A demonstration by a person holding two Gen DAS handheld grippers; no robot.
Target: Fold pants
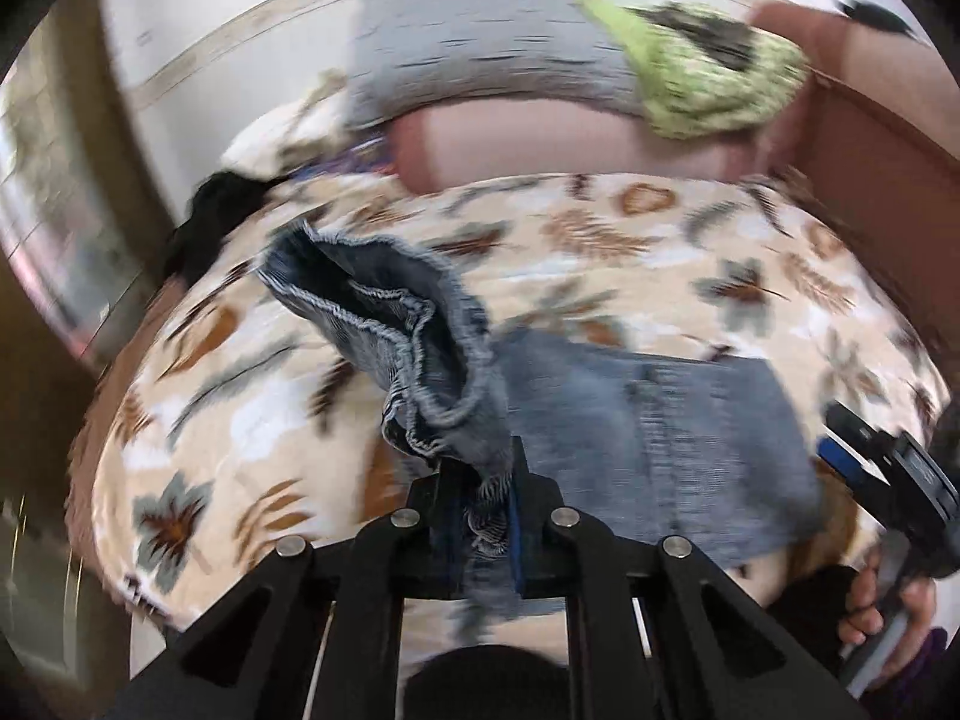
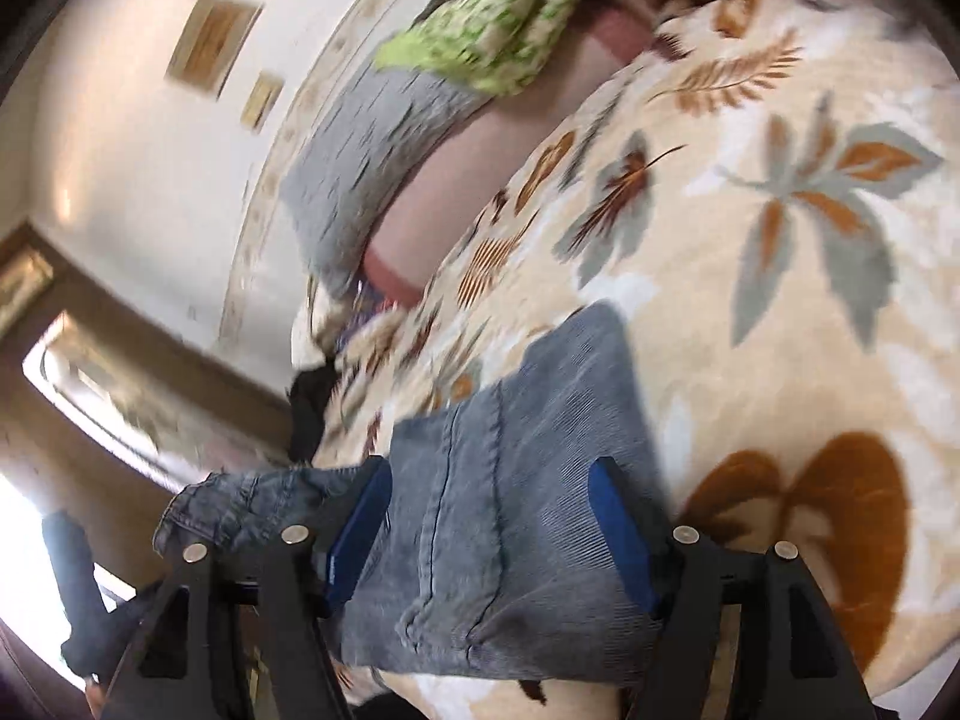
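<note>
Leaf-print bed cover [image 2: 810,300] under partly folded denim pants [image 2: 510,480]: left tongs [image 1: 486,516] clamped on frayed hem [image 1: 390,324], right tongs [image 2: 489,534] spread wide over folded portion; final fold pending.

Both wrist cams close above bed, sharing jeans [image 1: 690,420] & blanket [image 2: 780,240]

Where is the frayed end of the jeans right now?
In the left wrist view, the frayed hem sits pinched in the left gripper, lifted above the leaf-print blanket, left of the folded part of the jeans.
</note>
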